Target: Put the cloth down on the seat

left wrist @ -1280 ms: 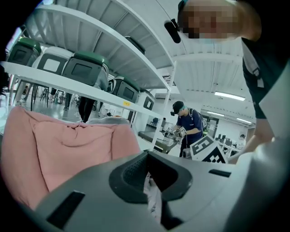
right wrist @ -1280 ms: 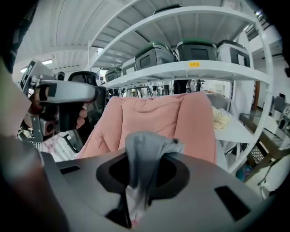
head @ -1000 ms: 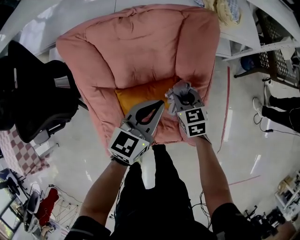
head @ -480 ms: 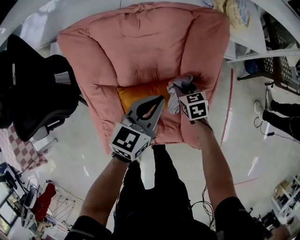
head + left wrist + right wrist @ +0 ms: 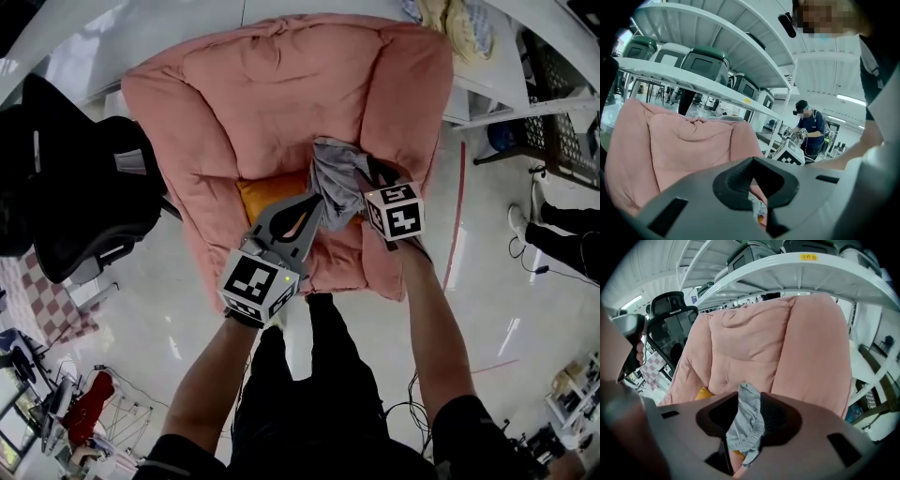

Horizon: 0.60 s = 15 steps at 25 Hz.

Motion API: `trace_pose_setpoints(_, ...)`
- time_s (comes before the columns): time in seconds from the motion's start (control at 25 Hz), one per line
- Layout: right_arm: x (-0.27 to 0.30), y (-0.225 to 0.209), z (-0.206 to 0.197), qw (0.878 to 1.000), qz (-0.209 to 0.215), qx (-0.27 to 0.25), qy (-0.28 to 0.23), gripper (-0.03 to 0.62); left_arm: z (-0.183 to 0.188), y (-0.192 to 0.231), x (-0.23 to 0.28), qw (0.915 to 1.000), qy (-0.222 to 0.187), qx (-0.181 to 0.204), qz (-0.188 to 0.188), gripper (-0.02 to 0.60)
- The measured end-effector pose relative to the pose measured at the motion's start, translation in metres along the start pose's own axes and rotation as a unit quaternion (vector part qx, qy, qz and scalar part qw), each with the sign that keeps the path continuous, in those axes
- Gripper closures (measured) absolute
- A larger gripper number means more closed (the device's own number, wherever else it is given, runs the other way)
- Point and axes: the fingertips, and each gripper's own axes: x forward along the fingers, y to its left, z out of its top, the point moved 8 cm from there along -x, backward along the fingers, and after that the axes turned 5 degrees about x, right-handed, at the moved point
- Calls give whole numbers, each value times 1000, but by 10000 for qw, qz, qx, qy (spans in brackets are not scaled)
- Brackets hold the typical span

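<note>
A grey cloth (image 5: 334, 176) hangs unfurled over the right part of the orange seat cushion (image 5: 265, 193) of a pink armchair (image 5: 281, 89). My right gripper (image 5: 364, 184) is at the cloth's right edge and its jaws are opening. In the right gripper view the cloth (image 5: 746, 423) still dangles in the gap of the right gripper (image 5: 749, 422), loose against one side. My left gripper (image 5: 313, 203) hovers over the seat's front edge, shut and empty. The left gripper (image 5: 753, 161) also shows shut in its own view.
A black office chair (image 5: 66, 187) stands left of the armchair. White shelving (image 5: 506, 84) runs along the back and right. A person (image 5: 811, 130) stands beyond the armchair, and someone's legs (image 5: 562, 230) are at the right. A checkered mat (image 5: 37, 300) lies at lower left.
The right gripper's jaws have widened. The cloth has gone from a tight bunch at the jaws to a longer hanging drape over the seat. The left gripper has hardly moved.
</note>
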Motion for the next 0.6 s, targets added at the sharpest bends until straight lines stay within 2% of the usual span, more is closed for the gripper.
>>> trace_pose_setpoints(0.12,-15,2,4,9997,-118,36,-224,533,3,-2,-3,10000,16,-24,35,577)
trace_pose_setpoints(0.2,-27,7,7,9990,-158,80,-412,561,5,-2,-7,9999,12,-67,85,577)
trace_pose_setpoints(0.6,-109,34,26,9881,-297,414,-1449,585,22,-7,-27,9991,9,-189,382,577)
